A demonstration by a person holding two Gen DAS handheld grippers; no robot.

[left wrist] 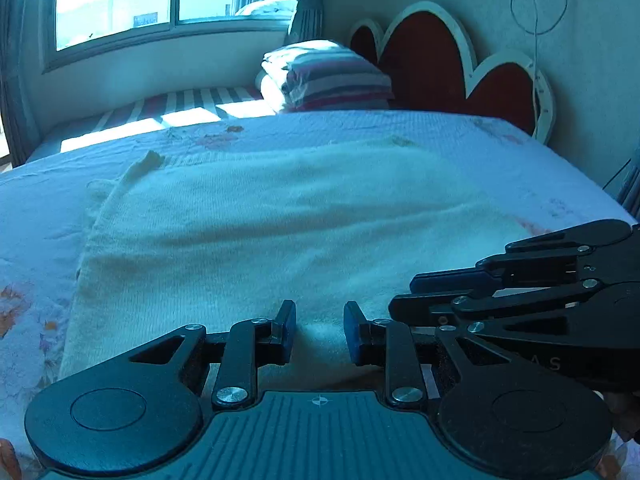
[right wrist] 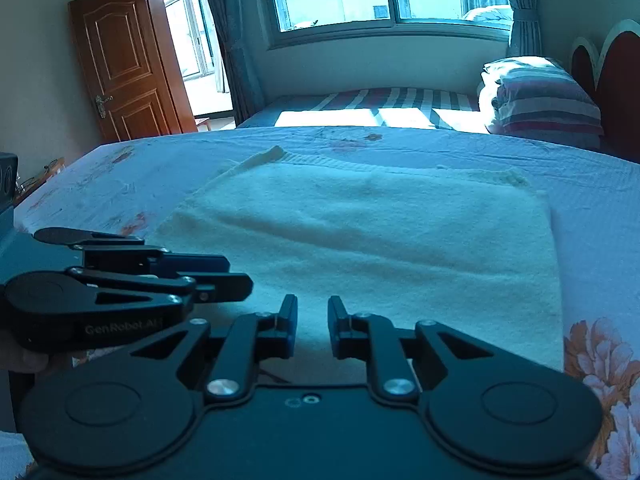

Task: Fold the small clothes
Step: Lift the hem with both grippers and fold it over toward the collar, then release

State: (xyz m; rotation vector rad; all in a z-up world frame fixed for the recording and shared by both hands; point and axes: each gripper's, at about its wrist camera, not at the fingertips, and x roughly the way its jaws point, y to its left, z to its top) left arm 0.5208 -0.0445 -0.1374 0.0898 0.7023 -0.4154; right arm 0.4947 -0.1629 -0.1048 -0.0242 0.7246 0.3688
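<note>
Both my grippers sit at the near hem of the cream knit garment (left wrist: pixel 288 216), which lies flat on the floral bedspread (left wrist: pixel 36 248), already folded into a rough rectangle as far as I can judge. My left gripper (left wrist: pixel 320 330) has its jaws narrowly apart with nothing between them, the knit lying just under and ahead of the tips. My right gripper (right wrist: pixel 313 326) stands the same way: a slim gap, empty, over the same near edge. They are side by side, almost touching, the left one on the cloth's left half. The garment's long axis runs across my view, left to right, and the cloth stretches away toward the striped pillow (left wrist: pixel 336 76). I judge the next fold carries the near edge forward, so both need a bite on the hem directly below.
</note>
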